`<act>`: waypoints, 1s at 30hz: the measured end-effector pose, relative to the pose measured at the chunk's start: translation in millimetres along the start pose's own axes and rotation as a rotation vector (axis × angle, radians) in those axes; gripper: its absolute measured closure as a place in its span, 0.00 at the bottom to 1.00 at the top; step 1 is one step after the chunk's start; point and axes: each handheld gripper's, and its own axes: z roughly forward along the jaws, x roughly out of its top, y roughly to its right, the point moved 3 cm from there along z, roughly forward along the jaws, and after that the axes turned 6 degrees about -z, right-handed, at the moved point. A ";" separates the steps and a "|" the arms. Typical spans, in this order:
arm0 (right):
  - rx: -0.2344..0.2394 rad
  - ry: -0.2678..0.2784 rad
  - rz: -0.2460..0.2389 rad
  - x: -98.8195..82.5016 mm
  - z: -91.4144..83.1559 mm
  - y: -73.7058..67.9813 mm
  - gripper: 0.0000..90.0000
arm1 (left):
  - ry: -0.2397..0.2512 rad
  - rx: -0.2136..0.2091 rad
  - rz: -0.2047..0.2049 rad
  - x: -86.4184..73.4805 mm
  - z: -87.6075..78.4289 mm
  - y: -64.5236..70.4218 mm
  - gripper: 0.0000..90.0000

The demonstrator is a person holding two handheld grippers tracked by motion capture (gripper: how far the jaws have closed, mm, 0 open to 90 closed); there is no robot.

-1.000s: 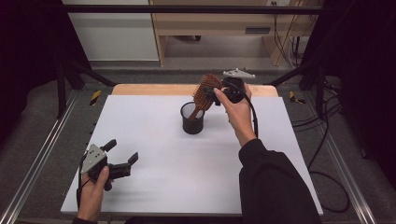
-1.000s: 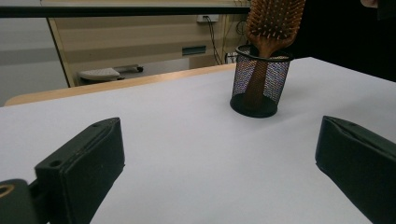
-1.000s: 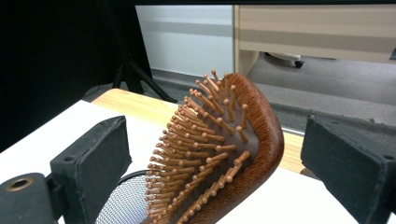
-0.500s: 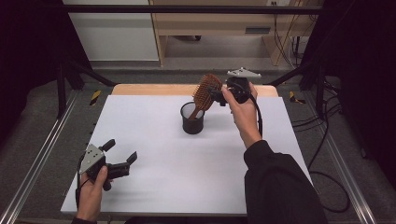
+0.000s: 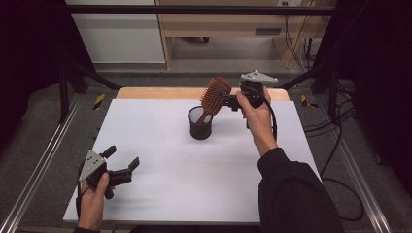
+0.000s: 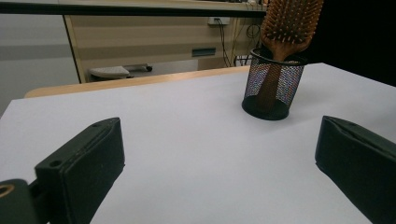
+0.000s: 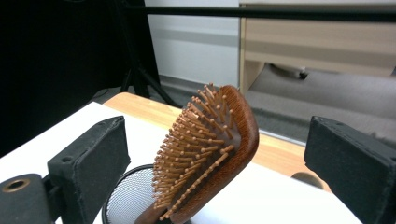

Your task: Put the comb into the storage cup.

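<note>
A wooden paddle hairbrush [image 5: 215, 94] stands handle-down in a black mesh cup [image 5: 200, 124] at the back middle of the white table, its head leaning right. My right gripper [image 5: 228, 101] hovers level just right of the brush head. In the right gripper view the brush [image 7: 210, 149] rises from the cup [image 7: 128, 196] between the jaws, which have just been opening and stand wide apart, clear of it. My left gripper [image 5: 121, 158] rests open with nothing in it near the front left corner. From there the cup [image 6: 273, 88] and brush [image 6: 289, 23] stand far ahead.
The white table top [image 5: 194, 184] ends at a wooden strip [image 5: 145, 92] at the back. Metal rails [image 5: 43, 160] run along both sides. Cables [image 5: 340, 145] lie on the floor to the right. A desk [image 5: 218, 24] stands behind the table.
The right gripper has drawn slightly right, off the brush head. The brush stays leaning in the cup. The left hand has kept still.
</note>
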 end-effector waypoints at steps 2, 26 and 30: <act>-0.007 0.016 -0.003 -0.6 -2.1 -0.8 0.06 | 0.002 0.006 -0.001 -0.2 -1.0 -0.1 0.02; -0.072 0.102 -0.060 -13.0 -27.9 3.8 0.09 | -0.002 0.019 -0.006 -1.3 0.1 -1.7 0.02; -0.030 0.112 -0.092 -13.0 -38.5 0.0 0.08 | -0.001 0.018 -0.002 -1.1 1.3 -0.2 0.02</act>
